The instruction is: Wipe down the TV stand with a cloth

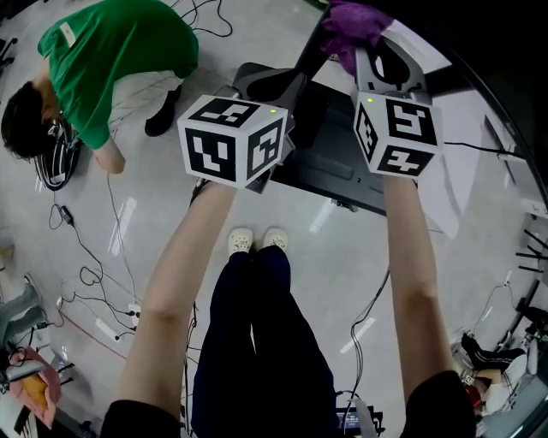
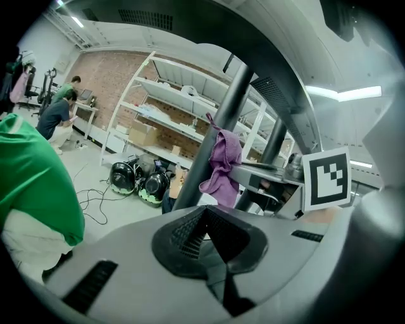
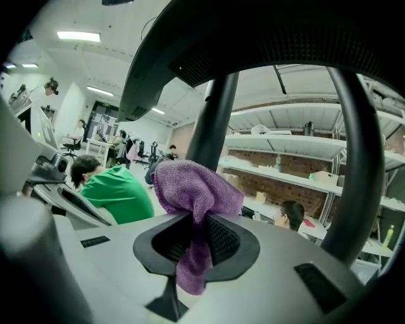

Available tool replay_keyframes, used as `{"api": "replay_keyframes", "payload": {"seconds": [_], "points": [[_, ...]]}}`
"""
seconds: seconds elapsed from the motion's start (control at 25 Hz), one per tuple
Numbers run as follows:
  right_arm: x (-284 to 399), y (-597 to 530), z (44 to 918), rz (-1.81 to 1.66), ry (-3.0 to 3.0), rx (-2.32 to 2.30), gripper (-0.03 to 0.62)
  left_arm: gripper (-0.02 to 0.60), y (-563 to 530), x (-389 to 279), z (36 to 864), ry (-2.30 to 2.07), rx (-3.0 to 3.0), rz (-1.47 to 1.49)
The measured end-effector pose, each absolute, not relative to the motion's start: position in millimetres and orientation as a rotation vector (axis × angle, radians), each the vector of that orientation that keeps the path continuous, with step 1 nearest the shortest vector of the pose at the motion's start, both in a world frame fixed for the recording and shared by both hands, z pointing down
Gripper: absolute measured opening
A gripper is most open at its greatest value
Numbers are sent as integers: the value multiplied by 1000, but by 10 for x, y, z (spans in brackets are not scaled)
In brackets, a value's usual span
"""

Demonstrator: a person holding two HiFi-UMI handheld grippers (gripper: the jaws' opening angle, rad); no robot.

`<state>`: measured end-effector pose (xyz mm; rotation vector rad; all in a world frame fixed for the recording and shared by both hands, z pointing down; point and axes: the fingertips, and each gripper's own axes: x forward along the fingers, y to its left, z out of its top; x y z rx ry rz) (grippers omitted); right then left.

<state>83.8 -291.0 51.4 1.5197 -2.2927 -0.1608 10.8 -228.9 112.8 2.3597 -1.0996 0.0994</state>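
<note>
Right gripper [image 3: 193,235] clamped on bunched purple cloth [image 3: 190,183], its tail hanging down through the jaws. Left gripper [image 2: 206,233] jaws together, empty.

Two grippers [image 1: 276,84] [image 1: 377,53], one purple cloth [image 1: 353,24]

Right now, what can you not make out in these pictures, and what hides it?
Stand: in the head view the cubes cover part of it; in both gripper views the gripper body hides its base.
Left claw: in the head view its tips are behind a cube.
Cloth in the right claw: no view tells whether it touches the stand.
</note>
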Motion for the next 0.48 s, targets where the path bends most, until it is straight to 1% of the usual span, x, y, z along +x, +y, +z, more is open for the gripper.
{"api": "replay_keyframes", "payload": {"seconds": [0.48], "points": [[870, -2909, 1015, -68, -2253, 1463, 67, 6, -2214, -56, 1406, -1151, 2310, 139]]}}
